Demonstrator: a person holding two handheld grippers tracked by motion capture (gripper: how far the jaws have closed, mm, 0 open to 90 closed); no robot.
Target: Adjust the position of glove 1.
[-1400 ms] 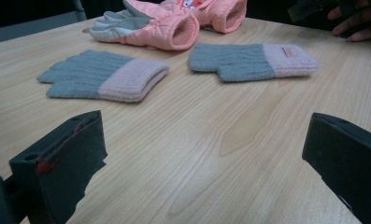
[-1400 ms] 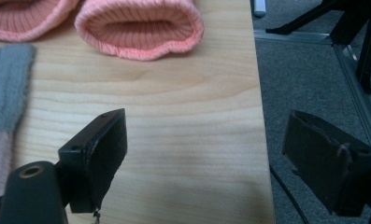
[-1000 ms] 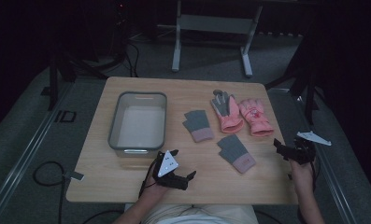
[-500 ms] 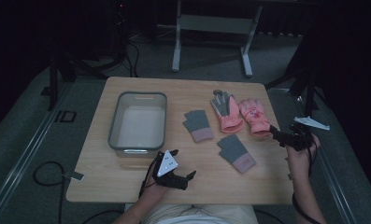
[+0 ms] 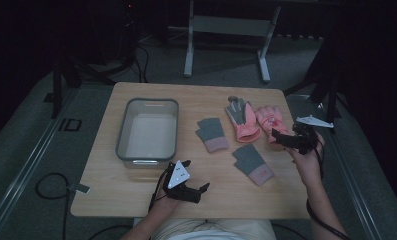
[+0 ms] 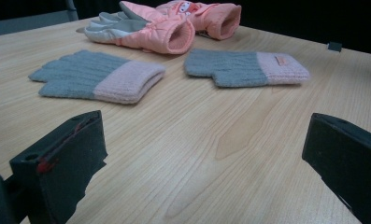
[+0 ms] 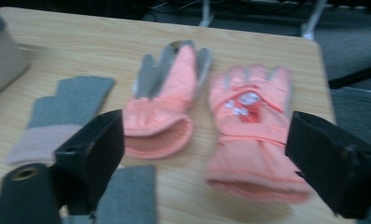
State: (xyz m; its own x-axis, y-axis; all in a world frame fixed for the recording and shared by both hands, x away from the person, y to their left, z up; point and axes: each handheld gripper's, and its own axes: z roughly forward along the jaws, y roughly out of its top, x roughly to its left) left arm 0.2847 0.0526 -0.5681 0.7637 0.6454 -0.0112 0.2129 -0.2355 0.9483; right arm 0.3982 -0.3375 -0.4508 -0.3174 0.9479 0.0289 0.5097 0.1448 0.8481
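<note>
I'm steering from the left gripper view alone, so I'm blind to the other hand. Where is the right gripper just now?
Observer: The right gripper hangs at the table's right edge, by the cuff of the pink glove with the printed back.
Operator: Is it holding anything?
Observer: No. The right gripper view shows its jaws wide apart, nothing between them.
Operator: Anything on the table outside my picture?
Observer: Yes, a grey bin stands on the left part of the table.
Operator: Anything in it?
Observer: It looks empty from the high view.
</note>
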